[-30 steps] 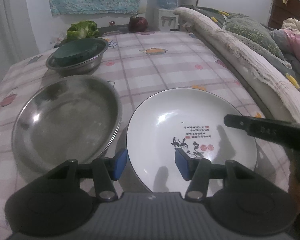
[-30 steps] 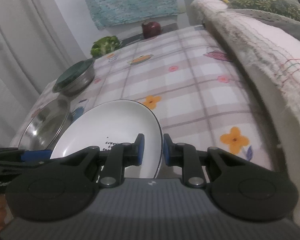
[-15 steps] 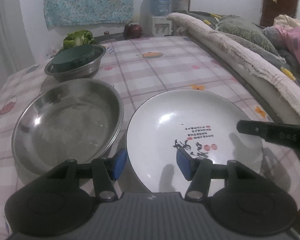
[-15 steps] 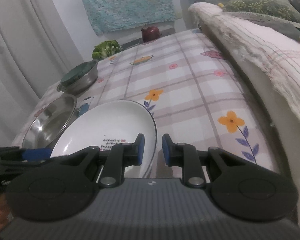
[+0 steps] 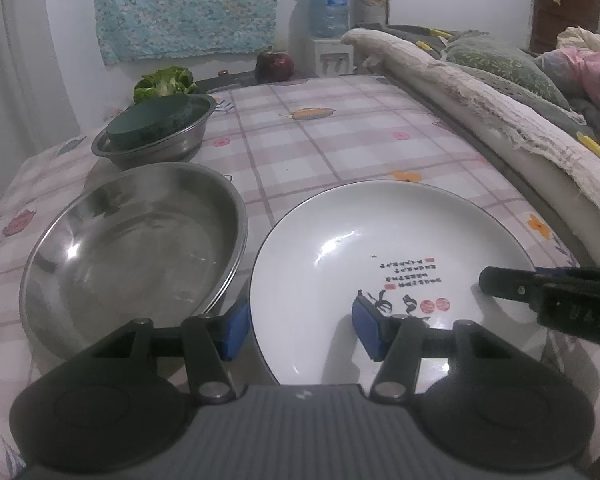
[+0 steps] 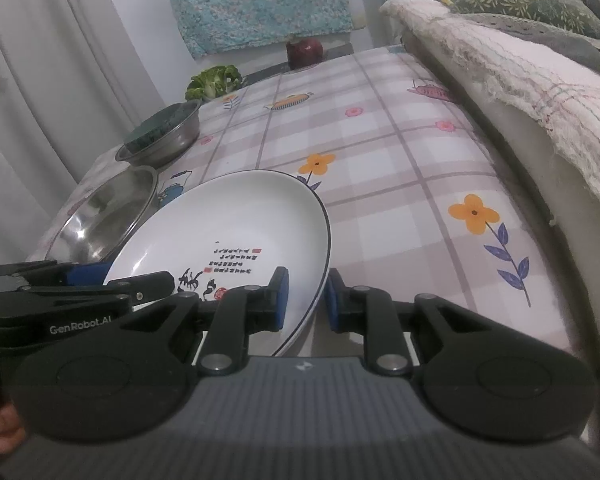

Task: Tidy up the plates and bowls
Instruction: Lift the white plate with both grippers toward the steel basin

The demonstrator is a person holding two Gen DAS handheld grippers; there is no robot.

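Observation:
A white plate (image 5: 384, 256) with black and red writing lies at the near edge of the checked tablecloth. My right gripper (image 6: 306, 300) is shut on the plate's (image 6: 236, 232) near right rim and holds that side tilted up. My left gripper (image 5: 300, 330) is open, its jaws straddling the plate's near left rim without pinching it. A large steel bowl (image 5: 132, 244) sits just left of the plate. A smaller steel bowl (image 5: 156, 136) with a dark green bowl (image 5: 150, 124) nested inside stands farther back left.
A folded quilt and pillows (image 5: 500, 92) run along the right edge of the table. A leafy vegetable (image 5: 164, 82) and a dark red fruit (image 5: 274, 66) lie at the far end. A curtain (image 6: 40, 80) hangs on the left.
Both grippers have drawn back and lifted slightly, so more of the table shows. The right gripper keeps its hold on the plate rim. The left gripper stays open.

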